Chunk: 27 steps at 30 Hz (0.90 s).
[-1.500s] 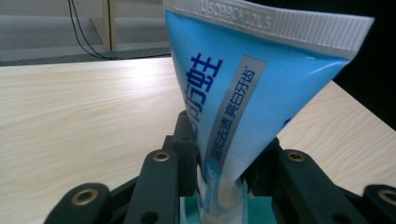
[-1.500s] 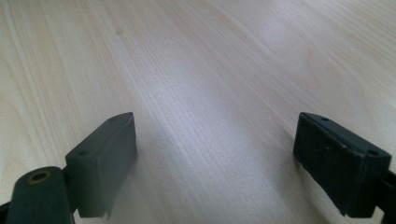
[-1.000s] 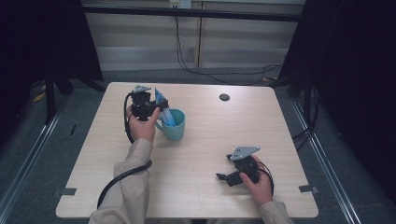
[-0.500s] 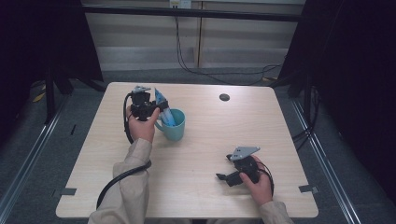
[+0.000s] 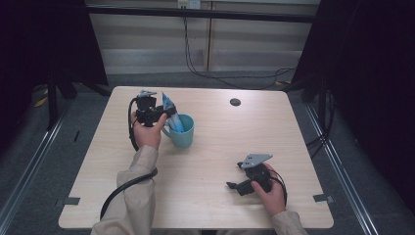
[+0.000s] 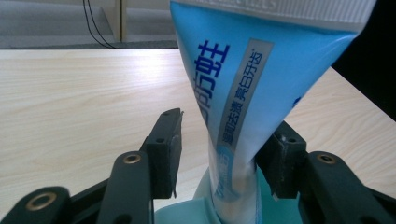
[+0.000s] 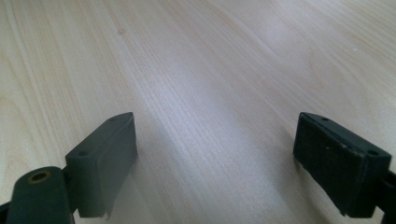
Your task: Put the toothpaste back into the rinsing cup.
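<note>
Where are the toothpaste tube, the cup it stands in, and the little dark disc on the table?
toothpaste tube [image 6: 243, 93], left gripper view, on its blue printed face.
cup [image 5: 185, 134], high view, on its teal outer wall.
dark disc [image 5: 235, 102], high view, on its top.

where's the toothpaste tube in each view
High view: the toothpaste tube stands upper left of centre, tilted in the teal cup, by the left gripper.
Left gripper view: it rises from bottom centre to the top, between that gripper's jaws.
Right gripper view: bare tabletop between the jaws.
Shared landmark: the pale wood table.
</note>
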Each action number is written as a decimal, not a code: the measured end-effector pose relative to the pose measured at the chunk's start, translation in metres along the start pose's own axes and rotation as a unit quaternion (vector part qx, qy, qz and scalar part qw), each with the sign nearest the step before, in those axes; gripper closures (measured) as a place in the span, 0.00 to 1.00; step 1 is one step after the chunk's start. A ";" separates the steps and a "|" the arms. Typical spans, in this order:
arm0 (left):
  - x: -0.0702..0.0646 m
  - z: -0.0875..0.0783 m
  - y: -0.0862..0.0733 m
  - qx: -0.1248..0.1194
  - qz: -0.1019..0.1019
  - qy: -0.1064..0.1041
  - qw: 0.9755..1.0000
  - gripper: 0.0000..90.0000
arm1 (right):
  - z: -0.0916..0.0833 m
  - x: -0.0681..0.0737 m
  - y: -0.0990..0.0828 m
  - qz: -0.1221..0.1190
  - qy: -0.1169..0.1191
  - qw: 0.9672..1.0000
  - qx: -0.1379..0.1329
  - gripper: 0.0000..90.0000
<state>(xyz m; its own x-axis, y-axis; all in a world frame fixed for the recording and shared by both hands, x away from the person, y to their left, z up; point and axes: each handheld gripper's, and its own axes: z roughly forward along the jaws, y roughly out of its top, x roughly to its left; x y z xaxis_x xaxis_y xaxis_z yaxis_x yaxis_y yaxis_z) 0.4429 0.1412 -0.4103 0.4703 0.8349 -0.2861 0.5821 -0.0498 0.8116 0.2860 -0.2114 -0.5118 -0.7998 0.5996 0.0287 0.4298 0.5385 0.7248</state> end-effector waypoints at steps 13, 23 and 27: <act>0.003 -0.002 0.001 0.004 -0.010 -0.008 1.000 0.45 | 0.000 0.000 0.000 0.000 0.000 1.000 0.000 0.14; 0.004 -0.003 0.001 0.005 -0.015 -0.016 1.000 0.34 | 0.000 0.000 0.000 0.000 0.000 1.000 0.000 0.14; 0.004 -0.005 0.000 0.006 -0.016 -0.019 1.000 0.31 | 0.000 0.000 0.000 0.000 0.000 1.000 0.000 0.14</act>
<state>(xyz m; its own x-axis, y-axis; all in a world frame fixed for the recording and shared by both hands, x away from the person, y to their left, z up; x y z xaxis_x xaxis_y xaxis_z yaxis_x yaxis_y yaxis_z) 0.4416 0.1476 -0.4085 0.4756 0.8147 -0.3318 0.6059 -0.0300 0.7949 0.2859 -0.2114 -0.5118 -0.7999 0.5994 0.0290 0.4299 0.5385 0.7247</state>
